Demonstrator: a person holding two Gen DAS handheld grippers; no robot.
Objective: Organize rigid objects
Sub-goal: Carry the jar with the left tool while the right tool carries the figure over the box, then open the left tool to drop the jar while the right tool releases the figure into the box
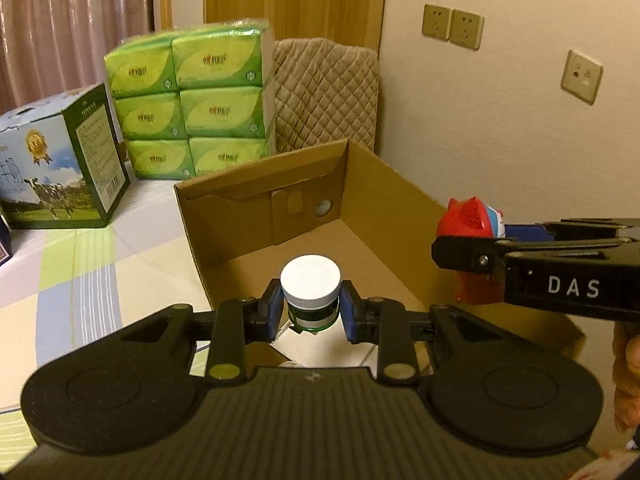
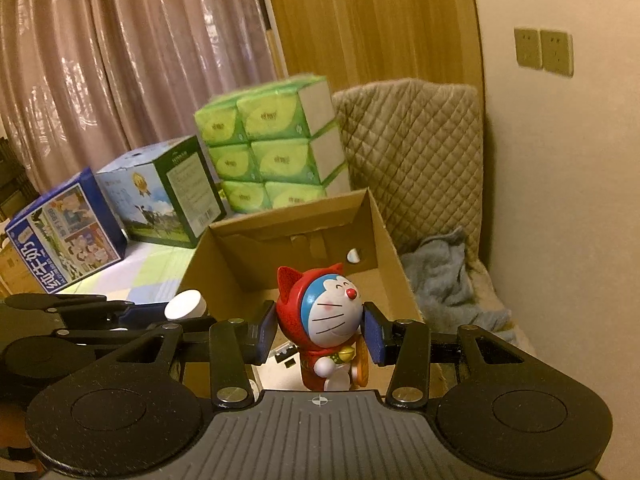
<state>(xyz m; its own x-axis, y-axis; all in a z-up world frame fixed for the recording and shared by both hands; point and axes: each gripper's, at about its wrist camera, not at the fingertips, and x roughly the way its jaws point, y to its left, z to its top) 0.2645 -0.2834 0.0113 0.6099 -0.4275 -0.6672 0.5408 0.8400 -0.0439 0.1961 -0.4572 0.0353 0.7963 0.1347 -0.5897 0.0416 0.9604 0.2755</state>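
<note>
Cardboard box (image 1: 404, 216) — open top, on the bed | right gripper (image 2: 320, 330) clamped on a cat figure (image 2: 328, 320) above the box | left gripper (image 1: 311, 306) clamped on a white-capped jar (image 1: 311, 292) — held over the box floor

Left gripper (image 1: 311, 309) and right gripper (image 2: 320, 332) (both angled downward) each clamp something, side by side.
</note>
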